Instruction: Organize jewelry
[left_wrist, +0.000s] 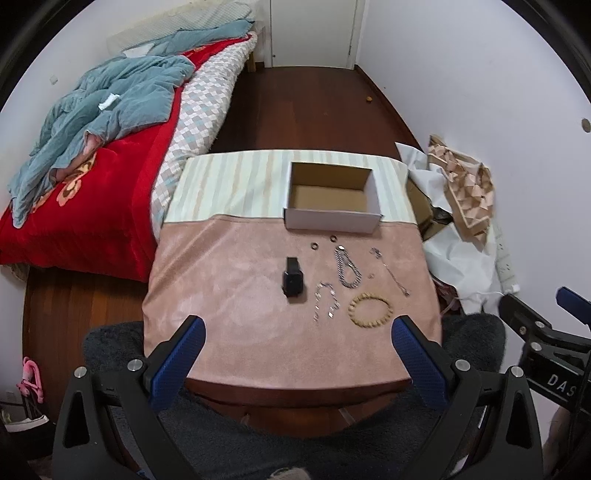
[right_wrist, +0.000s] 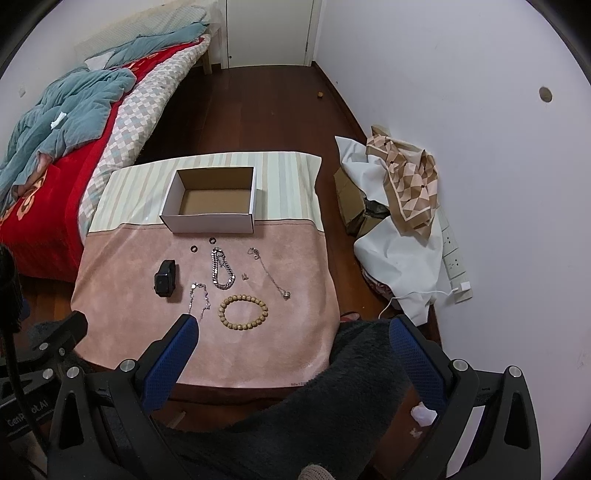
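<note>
Both claws, left and right, are hanging wide and empty near the round tan wooden-bead bracelet lying on the pink cloth-covered table, probably light and rigid-beaded, best pinched across its rim.

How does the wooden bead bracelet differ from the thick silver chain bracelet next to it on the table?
The bead bracelet is tan and made of round beads; the silver chain is shiny metal with flat links. The bead bracelet lies open as a wide ring, while the silver chain is folded into a narrow loop. The bead bracelet lies nearer the grippers, the silver chain closer to the box. Both rest flat on the pink cloth, untouched.
</note>
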